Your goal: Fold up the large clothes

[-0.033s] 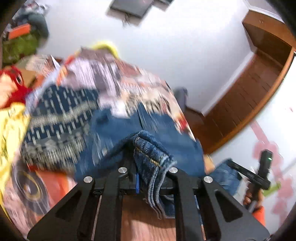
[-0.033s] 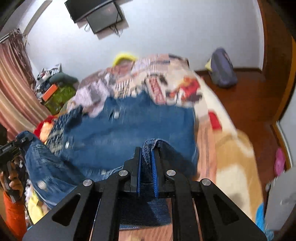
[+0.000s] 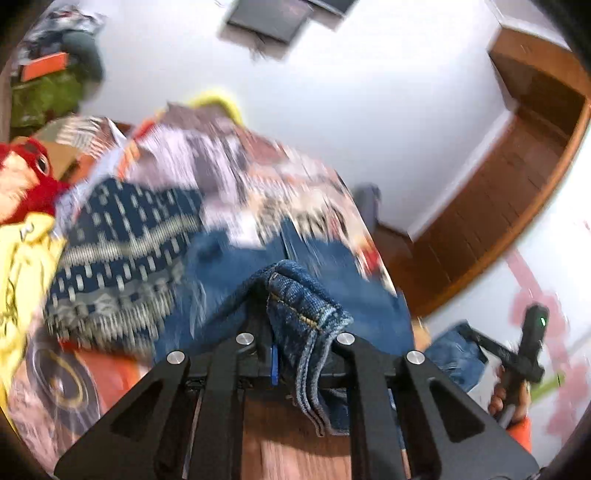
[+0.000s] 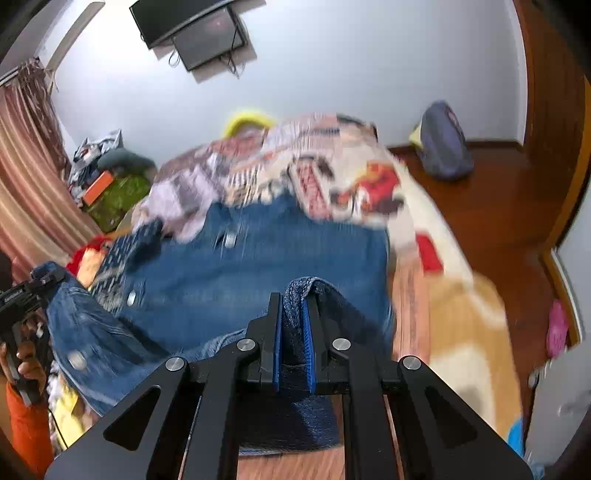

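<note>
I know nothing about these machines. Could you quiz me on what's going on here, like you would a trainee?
1. True or false: both the left tongs and the right tongs grip the denim garment.
2. The garment lies on: A) the bed B) the floor C) a chair.
3. Fill in: on the wall hangs a dark ____.

Key: 1 true; 2 A; 3 screen.

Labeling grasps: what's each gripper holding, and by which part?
Both clamp the denim garment: left gripper on a stitched hem edge, right gripper on a folded edge.
</note>
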Tool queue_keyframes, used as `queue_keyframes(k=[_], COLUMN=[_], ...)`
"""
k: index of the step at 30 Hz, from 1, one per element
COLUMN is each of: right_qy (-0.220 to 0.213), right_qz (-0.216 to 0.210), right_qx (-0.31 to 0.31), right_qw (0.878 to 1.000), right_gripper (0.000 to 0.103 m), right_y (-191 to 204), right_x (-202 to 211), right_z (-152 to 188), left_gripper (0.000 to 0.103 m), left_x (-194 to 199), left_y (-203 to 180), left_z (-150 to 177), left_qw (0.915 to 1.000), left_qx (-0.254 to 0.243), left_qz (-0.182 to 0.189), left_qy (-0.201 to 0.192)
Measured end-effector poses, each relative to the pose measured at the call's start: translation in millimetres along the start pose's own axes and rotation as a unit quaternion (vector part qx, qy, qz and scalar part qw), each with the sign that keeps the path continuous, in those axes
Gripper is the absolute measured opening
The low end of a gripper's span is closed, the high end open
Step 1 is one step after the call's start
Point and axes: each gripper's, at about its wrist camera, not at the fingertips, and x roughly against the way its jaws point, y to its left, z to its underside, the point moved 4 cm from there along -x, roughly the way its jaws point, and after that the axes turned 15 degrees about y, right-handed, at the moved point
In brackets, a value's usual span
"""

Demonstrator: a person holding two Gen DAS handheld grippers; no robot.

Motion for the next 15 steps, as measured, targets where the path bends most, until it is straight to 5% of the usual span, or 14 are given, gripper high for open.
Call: queue_keyframes(k=[3, 7, 15], right_qy=[-0.004, 0.013, 0.090], right_qz=[0.017, 0.045, 0.093], right_qx=[0.001, -0.005, -0.009], right_qw=[1.000, 0.999, 0.992], right_gripper=[0.009, 0.009, 0.010], right_y=[-4.8, -15.0, -43.9], right_x=[-18.7, -61.6, -149.0], right_z=[-39.4, -79.4, -89.3], left_gripper=[0.012, 0.012, 0.015], left_x=[-25.1, -81.2, -171.6], left_y=[18.3, 47.1, 81.4], left_z=[-37.8, -71.9, -73.3], left_qw=[0.9992, 0.9966, 0.9857], left_qx=[0.034, 0.055, 0.014], left_qz=[-0.006, -0.061, -0.146], left_qy=[-0.017, 0.003, 0.083])
